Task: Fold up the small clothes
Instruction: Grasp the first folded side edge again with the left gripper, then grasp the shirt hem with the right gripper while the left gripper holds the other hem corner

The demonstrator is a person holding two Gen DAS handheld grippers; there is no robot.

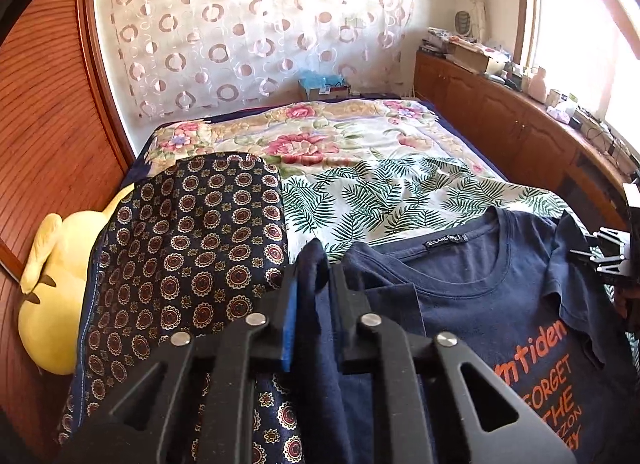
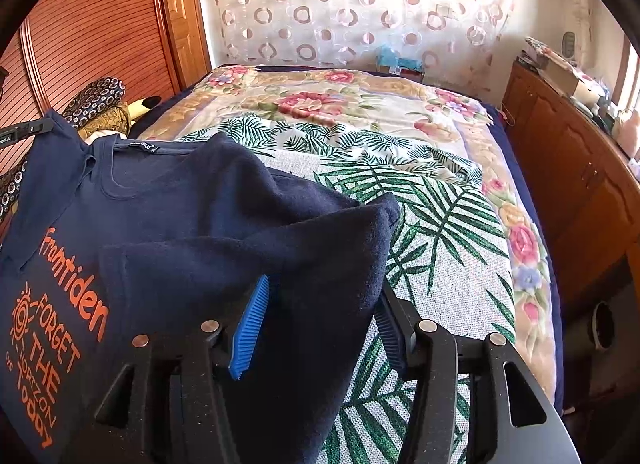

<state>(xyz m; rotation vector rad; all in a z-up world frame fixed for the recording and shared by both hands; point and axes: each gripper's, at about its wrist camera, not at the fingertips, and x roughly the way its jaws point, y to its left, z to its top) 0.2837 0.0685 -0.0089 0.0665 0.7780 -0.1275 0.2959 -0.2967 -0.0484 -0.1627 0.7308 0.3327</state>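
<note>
A navy T-shirt (image 1: 480, 296) with orange lettering lies chest-up on the bed, collar toward the far end. My left gripper (image 1: 318, 280) is shut on a bunched fold of its left shoulder or sleeve, and the fabric runs down between the black fingers. In the right wrist view the same T-shirt (image 2: 160, 204) rises in a loose hump at its other sleeve. My right gripper (image 2: 324, 292) stands open around that hump. The cloth lies slack between the blue pads (image 2: 250, 328) and drapes over the right one. The right gripper's body shows at the edge of the left view (image 1: 608, 260).
A leaf-print sheet (image 1: 400, 192) and a floral bedspread (image 1: 300, 136) cover the bed. A navy medallion-patterned cloth (image 1: 192, 244) lies left of the shirt, with a yellow plush toy (image 1: 60, 272) beyond it against a wooden wardrobe (image 1: 52, 124). A cluttered wooden cabinet (image 1: 520, 124) lines the right side.
</note>
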